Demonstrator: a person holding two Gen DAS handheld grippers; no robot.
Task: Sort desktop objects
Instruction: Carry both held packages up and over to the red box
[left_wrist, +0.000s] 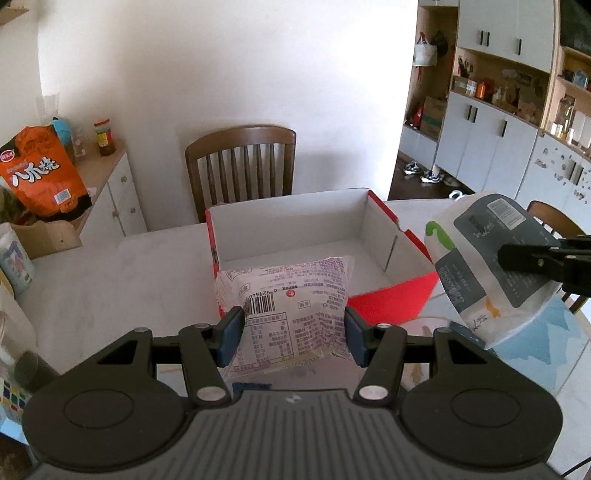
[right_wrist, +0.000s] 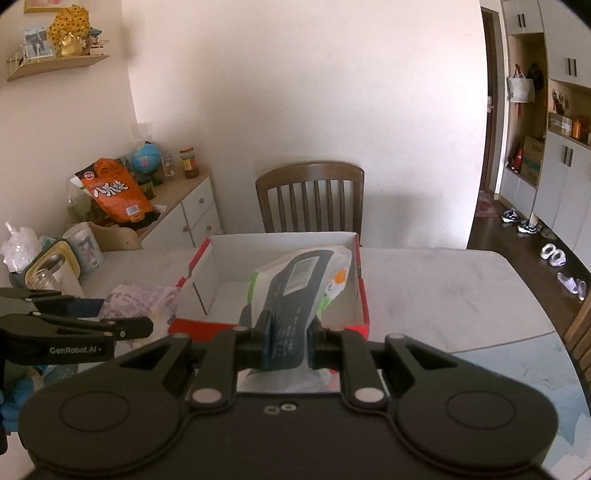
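Note:
A red cardboard box (left_wrist: 391, 301) with a white inside stands open on the white table; it also shows in the right wrist view (right_wrist: 269, 326). My left gripper (left_wrist: 291, 332) is shut on a clear food packet with purple print (left_wrist: 291, 295), held just before the box's near wall. The packet shows at left in the right wrist view (right_wrist: 144, 295). My right gripper (right_wrist: 288, 343) is shut on a white and dark grey bag (right_wrist: 299, 288), held over the box's near edge. That bag (left_wrist: 491, 258) and the right gripper's fingers (left_wrist: 532, 260) show to the right of the box.
A wooden chair (left_wrist: 242, 162) stands behind the table. A low white cabinet (left_wrist: 114, 195) at left carries an orange snack bag (left_wrist: 40, 173) and jars. A mug (right_wrist: 86, 245) and containers sit at the table's left. A blue mat (left_wrist: 546, 343) lies at right.

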